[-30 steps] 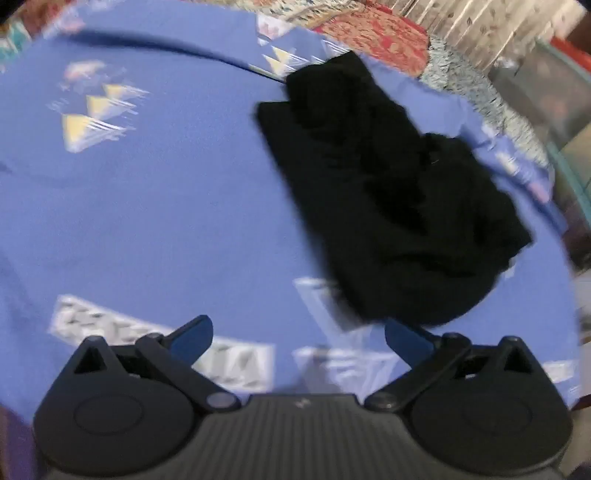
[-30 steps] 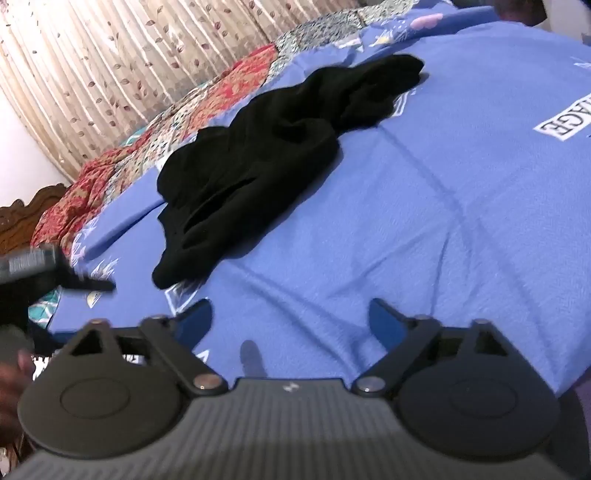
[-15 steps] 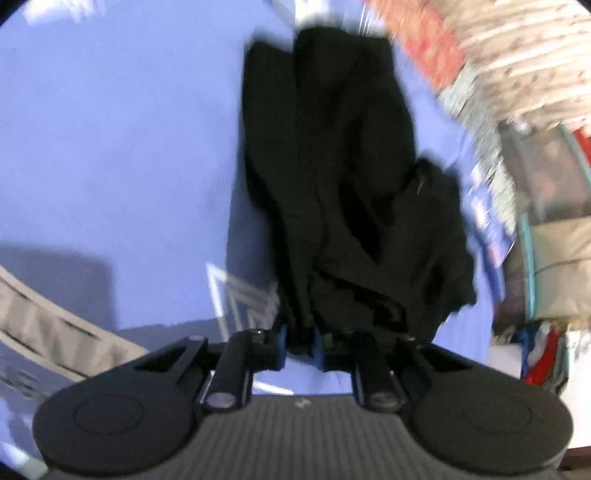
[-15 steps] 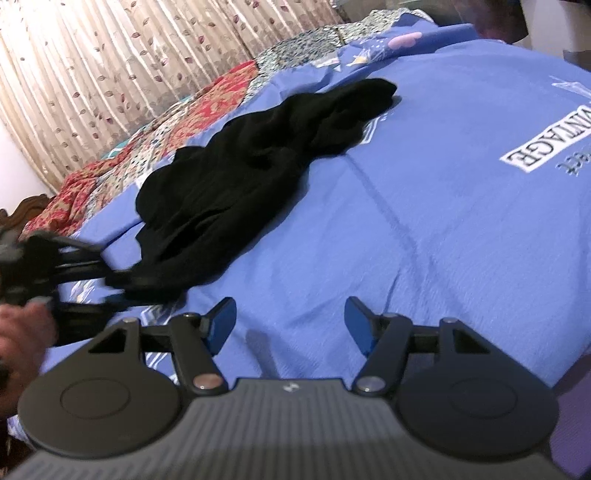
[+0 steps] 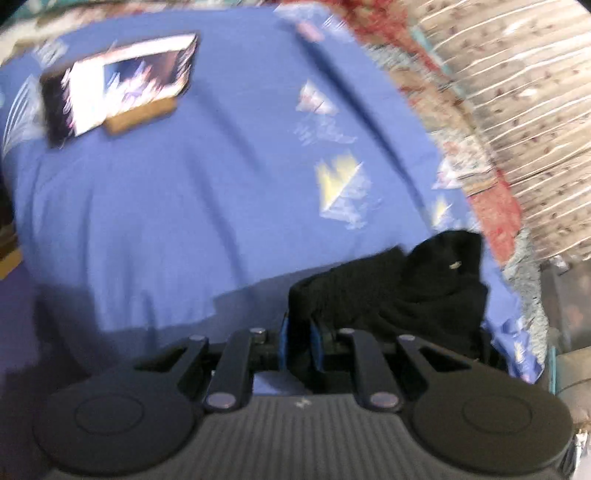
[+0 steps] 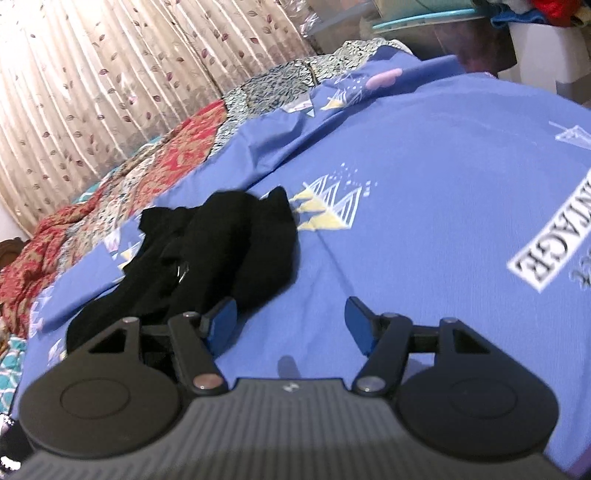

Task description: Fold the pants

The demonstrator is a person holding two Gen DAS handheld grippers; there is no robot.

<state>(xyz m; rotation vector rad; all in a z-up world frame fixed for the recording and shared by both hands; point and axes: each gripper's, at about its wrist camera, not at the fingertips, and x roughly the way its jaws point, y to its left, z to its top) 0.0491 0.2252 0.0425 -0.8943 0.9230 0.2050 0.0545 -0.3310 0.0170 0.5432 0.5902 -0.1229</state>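
The black pants (image 5: 413, 291) lie crumpled on the blue bedsheet (image 5: 184, 206). My left gripper (image 5: 300, 341) is shut on an edge of the pants, with black cloth pinched between its blue pads. In the right wrist view the pants (image 6: 221, 251) lie in a heap to the left, close to the left finger. My right gripper (image 6: 291, 328) is open and empty just above the sheet, to the right of the heap.
A propped-up phone or tablet with a lit screen (image 5: 122, 81) stands on the sheet at the far left. A red patterned quilt (image 6: 122, 184) and curtains (image 6: 110, 74) lie beyond the pants. Plastic bins (image 6: 424, 22) stand past the bed.
My left gripper closed on the pants' edge and swung, dragging the cloth. The pants have bunched into a shorter heap. My right gripper moved closer to the heap, still open.
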